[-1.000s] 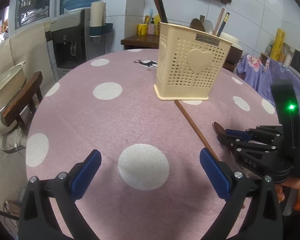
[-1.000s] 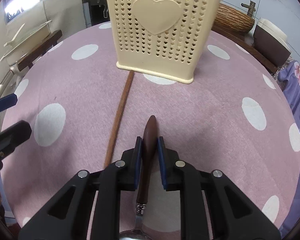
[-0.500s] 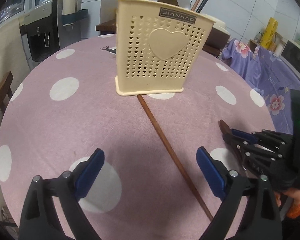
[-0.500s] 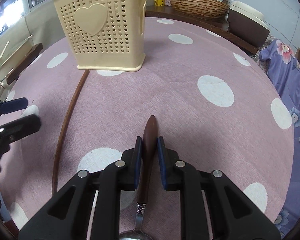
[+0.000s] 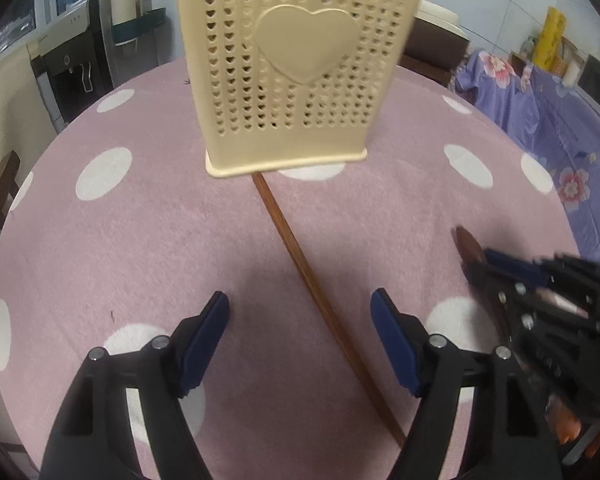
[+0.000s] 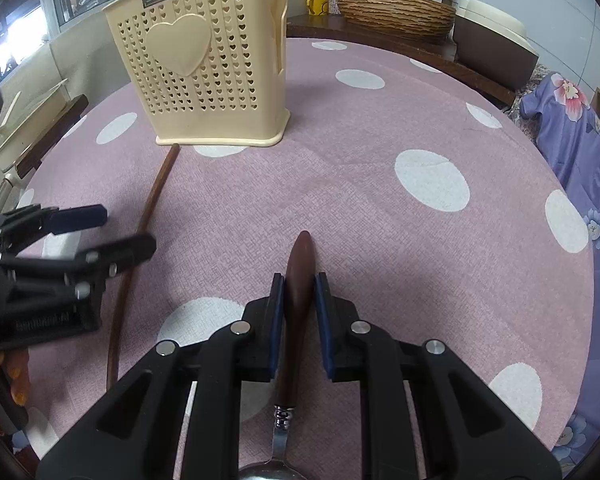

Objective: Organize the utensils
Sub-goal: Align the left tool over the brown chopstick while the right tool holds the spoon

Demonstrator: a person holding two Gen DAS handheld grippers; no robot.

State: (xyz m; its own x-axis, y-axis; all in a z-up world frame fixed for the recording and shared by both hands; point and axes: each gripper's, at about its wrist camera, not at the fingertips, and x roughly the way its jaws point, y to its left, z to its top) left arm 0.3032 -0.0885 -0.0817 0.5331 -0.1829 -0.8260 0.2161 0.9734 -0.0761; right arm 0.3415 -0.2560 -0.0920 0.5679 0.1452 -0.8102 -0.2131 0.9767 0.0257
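A cream perforated utensil holder (image 5: 288,76) with a heart on its front stands on the pink polka-dot table; it also shows in the right wrist view (image 6: 208,72). A long brown chopstick (image 5: 316,296) lies on the cloth from the holder's base toward me, also in the right wrist view (image 6: 140,224). My left gripper (image 5: 300,332) is open and empty, its jaws straddling the chopstick just above the table. My right gripper (image 6: 300,300) is shut on a spoon's brown wooden handle (image 6: 298,276), the metal bowl pointing back toward the camera. It appears in the left wrist view (image 5: 496,268).
The round table (image 6: 420,240) drops off on all sides. A water dispenser (image 5: 76,68) and wooden chair stand to the left. A counter with a wicker basket (image 6: 392,12) is behind. A purple floral cloth (image 5: 540,104) lies on the right.
My left gripper has moved forward and right, closer to the holder, and now straddles the chopstick. My right gripper still grips the spoon and has turned slightly toward the holder.
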